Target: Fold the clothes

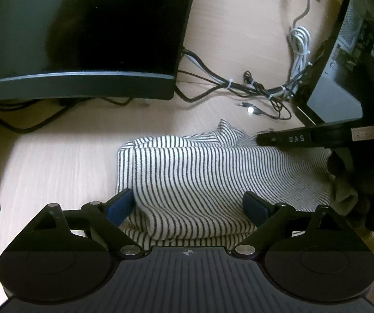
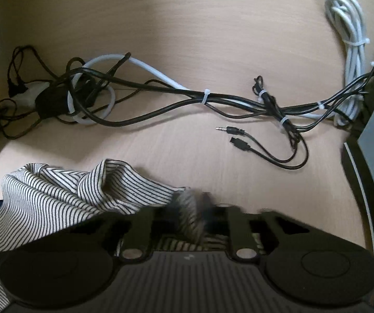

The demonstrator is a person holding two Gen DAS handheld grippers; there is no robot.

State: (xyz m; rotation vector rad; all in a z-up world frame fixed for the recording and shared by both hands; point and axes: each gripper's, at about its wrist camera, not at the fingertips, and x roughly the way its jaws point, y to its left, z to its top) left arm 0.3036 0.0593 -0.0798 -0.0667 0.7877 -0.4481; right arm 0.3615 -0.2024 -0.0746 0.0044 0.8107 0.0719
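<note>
- Pale wooden desk (image 2: 187, 26), with bundled cables (image 2: 213, 99) across its far side and a dark monitor (image 1: 82, 26) far left.
- Striped garment (image 1: 200, 172) lies bunched in the middle of the desk's near part.
- Left gripper (image 1: 190, 207) stands wide over the cloth's near edge, gripping nothing.
- Right gripper (image 2: 200, 208) is clamped on a blurred pinch of striped fabric at the garment's far right.
- Judged step: a fold in progress; next, carry that pinch across, clear of the cables.

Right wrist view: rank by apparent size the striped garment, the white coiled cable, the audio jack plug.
1. striped garment, largest, though nearest the camera
2. white coiled cable
3. audio jack plug, clearly smallest
</note>
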